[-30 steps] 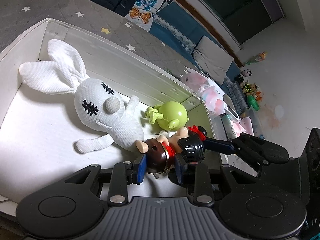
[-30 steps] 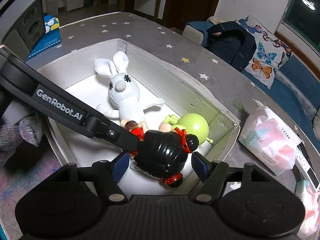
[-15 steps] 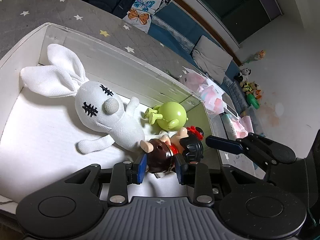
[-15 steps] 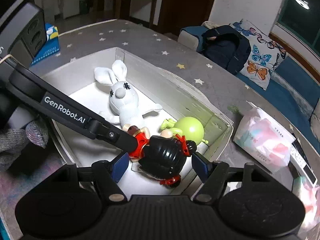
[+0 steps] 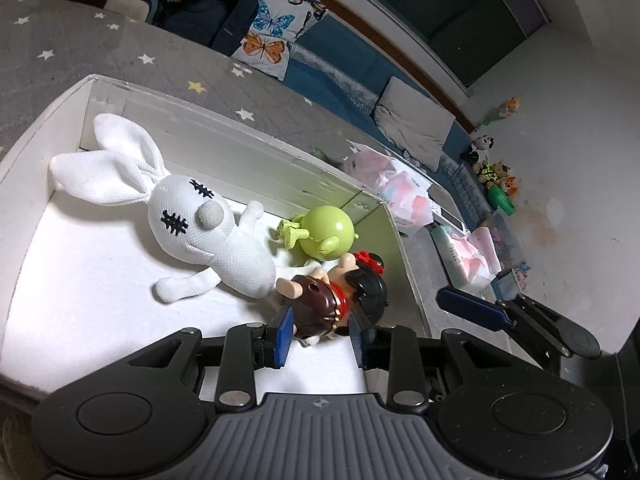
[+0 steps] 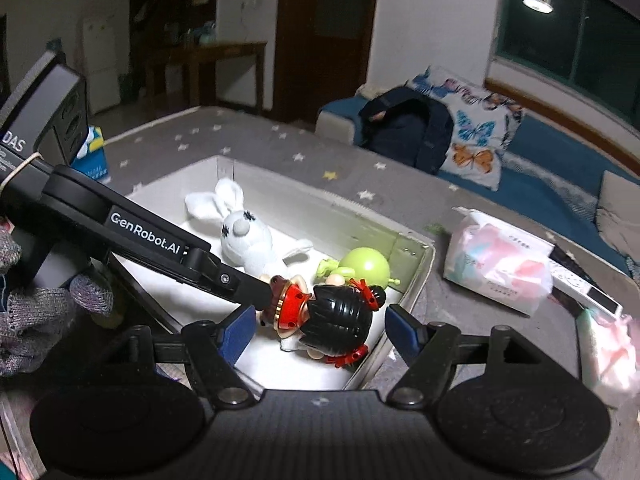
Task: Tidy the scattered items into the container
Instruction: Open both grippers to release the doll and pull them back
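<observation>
A white box (image 5: 224,132) holds a white plush rabbit (image 5: 208,236), a green round toy (image 5: 326,230) and a black-haired doll in red (image 5: 332,296). My left gripper (image 5: 322,336) is open, its blue pads astride the doll without squeezing it. In the right wrist view the box (image 6: 416,280), rabbit (image 6: 248,236), green toy (image 6: 366,266) and doll (image 6: 332,312) show, with the left gripper's finger reaching to the doll. My right gripper (image 6: 320,328) is open and empty above the box's near corner.
Pink tissue packs (image 6: 500,264) lie on the grey starred mat right of the box. A dark backpack (image 6: 408,132) and a butterfly cushion (image 6: 480,132) sit behind. A blue box (image 6: 94,156) stands at far left. A gloved hand (image 6: 36,300) holds the left gripper.
My left gripper has opened off the doll, which now lies in the box, and has drawn back. My right gripper has pulled back and up, still open.
</observation>
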`<state>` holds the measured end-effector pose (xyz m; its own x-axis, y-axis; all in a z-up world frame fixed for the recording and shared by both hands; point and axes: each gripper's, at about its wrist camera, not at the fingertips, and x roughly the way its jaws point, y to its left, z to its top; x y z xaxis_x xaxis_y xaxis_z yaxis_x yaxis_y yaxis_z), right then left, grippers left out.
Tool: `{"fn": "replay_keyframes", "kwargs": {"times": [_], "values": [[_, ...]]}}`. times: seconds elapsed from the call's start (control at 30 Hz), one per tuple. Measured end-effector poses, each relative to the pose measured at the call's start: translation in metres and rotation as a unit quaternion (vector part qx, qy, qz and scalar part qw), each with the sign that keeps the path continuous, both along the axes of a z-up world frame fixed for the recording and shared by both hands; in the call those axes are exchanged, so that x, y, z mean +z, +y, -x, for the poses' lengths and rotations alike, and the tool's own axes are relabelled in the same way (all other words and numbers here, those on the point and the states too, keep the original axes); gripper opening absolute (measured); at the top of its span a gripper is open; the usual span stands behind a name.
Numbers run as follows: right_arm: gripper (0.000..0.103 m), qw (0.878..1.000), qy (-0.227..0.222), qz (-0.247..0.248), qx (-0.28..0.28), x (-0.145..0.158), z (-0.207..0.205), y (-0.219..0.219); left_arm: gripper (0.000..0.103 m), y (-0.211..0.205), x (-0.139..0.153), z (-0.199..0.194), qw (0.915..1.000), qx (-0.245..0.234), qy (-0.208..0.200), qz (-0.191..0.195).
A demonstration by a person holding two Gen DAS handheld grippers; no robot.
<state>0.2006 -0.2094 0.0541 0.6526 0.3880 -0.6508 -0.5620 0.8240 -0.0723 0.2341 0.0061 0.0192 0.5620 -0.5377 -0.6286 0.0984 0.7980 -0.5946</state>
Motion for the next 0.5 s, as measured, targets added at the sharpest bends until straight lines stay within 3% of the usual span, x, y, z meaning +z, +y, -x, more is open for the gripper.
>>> {"fn": "replay_keyframes", "kwargs": {"times": [0.27, 0.5], "values": [[0.079, 0.998, -0.031, -0.045, -0.033, 0.001, 0.040, -0.009, 0.032, 0.002, 0.014, 0.026, 0.9997, -0.002, -0.026, -0.006], [0.082, 0.996, -0.028, -0.068, -0.052, -0.011, 0.072, -0.015, 0.032, 0.005, 0.025, 0.058, 0.9982, 0.004, -0.055, -0.021]]}}
